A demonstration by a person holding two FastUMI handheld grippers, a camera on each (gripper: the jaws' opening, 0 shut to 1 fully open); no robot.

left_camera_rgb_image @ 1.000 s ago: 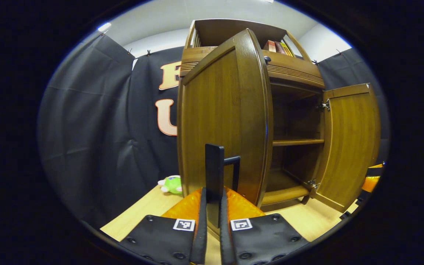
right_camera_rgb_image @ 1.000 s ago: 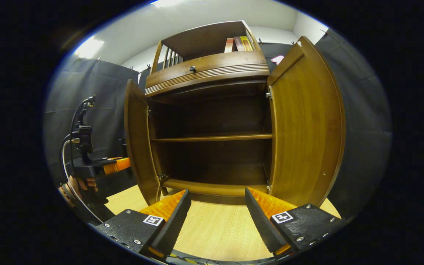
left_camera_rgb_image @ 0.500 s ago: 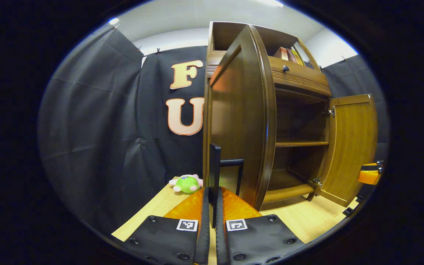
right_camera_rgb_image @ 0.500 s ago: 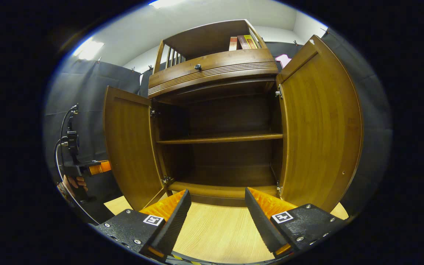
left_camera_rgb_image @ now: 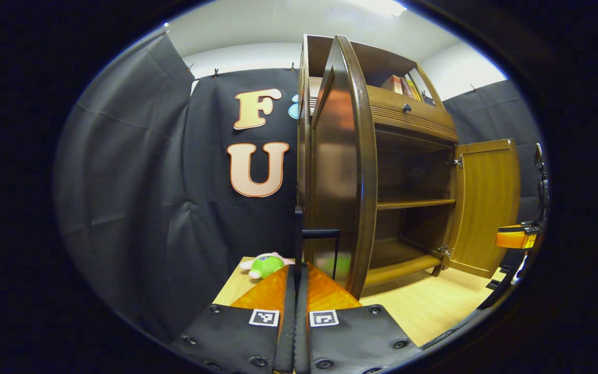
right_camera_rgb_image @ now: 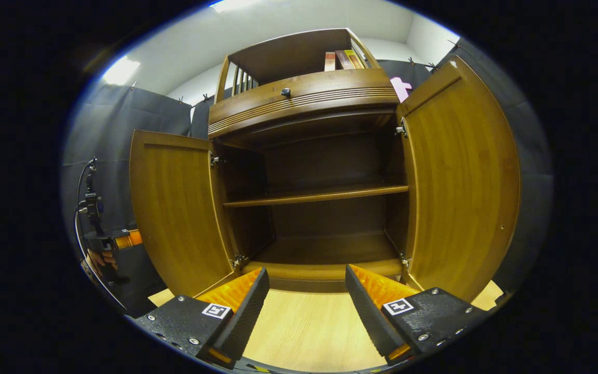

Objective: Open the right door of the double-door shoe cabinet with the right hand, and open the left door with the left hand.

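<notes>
Risk: left tongs [left_camera_rgb_image: 297,270], pinching the handle [left_camera_rgb_image: 299,244] of the wide-swung left door [left_camera_rgb_image: 338,171], could overstrain its hinges; right tongs [right_camera_rgb_image: 307,291] hang spread before the opened right door [right_camera_rgb_image: 460,176].

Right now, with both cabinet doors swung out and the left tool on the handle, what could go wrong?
1. The left tool is clamped on the left door's black handle; pulling away before opening could yank the left door.
2. The green plush toy lies on the floor close beside that door; a further swing may hit it.
3. The right tool hangs open and low before the cabinet's bottom ledge; pushing forward could bump it.
</notes>
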